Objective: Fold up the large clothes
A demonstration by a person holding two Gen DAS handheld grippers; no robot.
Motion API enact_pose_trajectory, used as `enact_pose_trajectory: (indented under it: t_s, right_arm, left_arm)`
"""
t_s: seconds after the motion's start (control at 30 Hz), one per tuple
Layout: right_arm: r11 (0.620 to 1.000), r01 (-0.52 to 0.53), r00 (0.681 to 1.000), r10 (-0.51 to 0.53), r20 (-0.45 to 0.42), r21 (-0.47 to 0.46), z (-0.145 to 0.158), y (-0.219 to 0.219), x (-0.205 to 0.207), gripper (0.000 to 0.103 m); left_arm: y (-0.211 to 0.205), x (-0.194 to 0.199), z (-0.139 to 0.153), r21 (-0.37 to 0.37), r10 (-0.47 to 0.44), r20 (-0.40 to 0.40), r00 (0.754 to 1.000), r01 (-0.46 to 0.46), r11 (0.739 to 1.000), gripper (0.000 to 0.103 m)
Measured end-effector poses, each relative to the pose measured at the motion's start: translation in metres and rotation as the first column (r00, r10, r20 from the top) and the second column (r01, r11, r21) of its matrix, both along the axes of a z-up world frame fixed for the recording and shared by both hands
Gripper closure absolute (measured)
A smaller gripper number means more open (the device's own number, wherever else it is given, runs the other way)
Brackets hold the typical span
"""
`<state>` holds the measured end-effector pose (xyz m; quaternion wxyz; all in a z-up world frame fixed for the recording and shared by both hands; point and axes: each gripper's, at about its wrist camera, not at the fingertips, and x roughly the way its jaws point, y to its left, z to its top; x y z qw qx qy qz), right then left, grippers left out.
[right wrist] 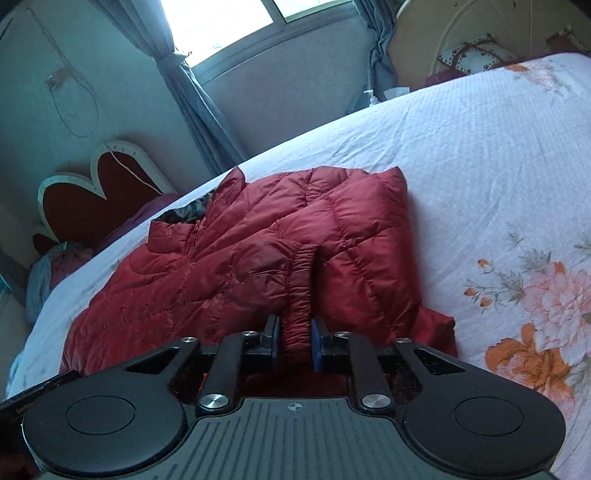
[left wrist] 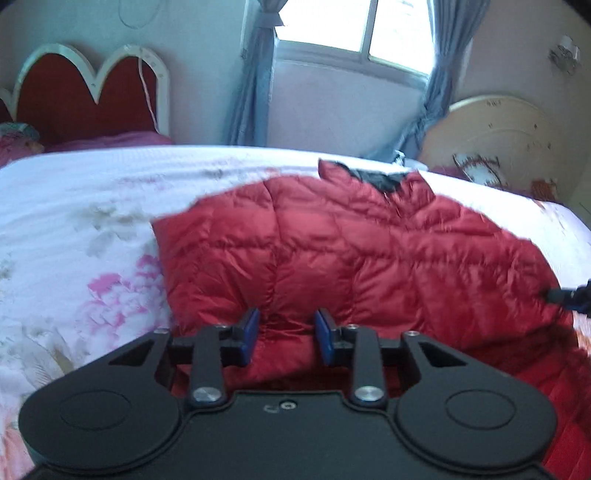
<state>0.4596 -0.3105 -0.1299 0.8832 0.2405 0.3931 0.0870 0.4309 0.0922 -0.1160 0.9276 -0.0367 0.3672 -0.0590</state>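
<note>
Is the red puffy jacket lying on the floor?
No, the red puffy jacket lies spread on the flowered bedspread on top of the bed.

Home bedroom, floral-quilted bed (left wrist: 92,206), red headboard (left wrist: 74,99), curtained window (left wrist: 354,29)

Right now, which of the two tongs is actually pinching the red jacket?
The right tongs: they squeeze the jacket's gathered elastic cuff. The left tongs stand apart, open.
</note>
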Motion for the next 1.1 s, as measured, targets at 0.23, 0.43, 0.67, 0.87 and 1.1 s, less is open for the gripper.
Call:
enact_pose_trajectory:
  t_s: [0.23,0.43,0.67,0.87,1.1]
  right_arm:
    - [0.991,0.0,1.0,-0.002,-0.019,-0.136,-0.014,0.01,-0.017,0.089]
    - [0.988,0.036,0.999,-0.035,0.009,-0.148,-0.009,0.013,-0.009,0.088]
    - [0.986,0.053,0.998,-0.046,0.047,-0.156,0.016,0.002,-0.047,0.059]
    - [0.993,-0.055,0.998,0.052,-0.029,-0.105,0.006,0.02,-0.042,0.077]
    - [0.995,-0.038,0.999,0.036,-0.022,-0.097,0.004,0.027,-0.024,0.077]
  left_arm:
    - [-0.008,-0.006,-0.017,0.011,-0.044,-0.014,0.999,0.045,0.999,0.072]
    - [-0.003,-0.007,-0.005,-0.001,-0.044,-0.023,0.999,0.044,0.999,0.07]
    - [0.0,-0.062,0.019,-0.143,-0.048,-0.002,0.999,0.047,0.989,0.072]
    - [-0.014,-0.049,-0.009,-0.15,-0.11,-0.083,0.99,0.097,0.984,0.081]
    - [-0.012,-0.028,-0.003,-0.128,-0.106,-0.052,0.993,0.098,0.987,0.08]
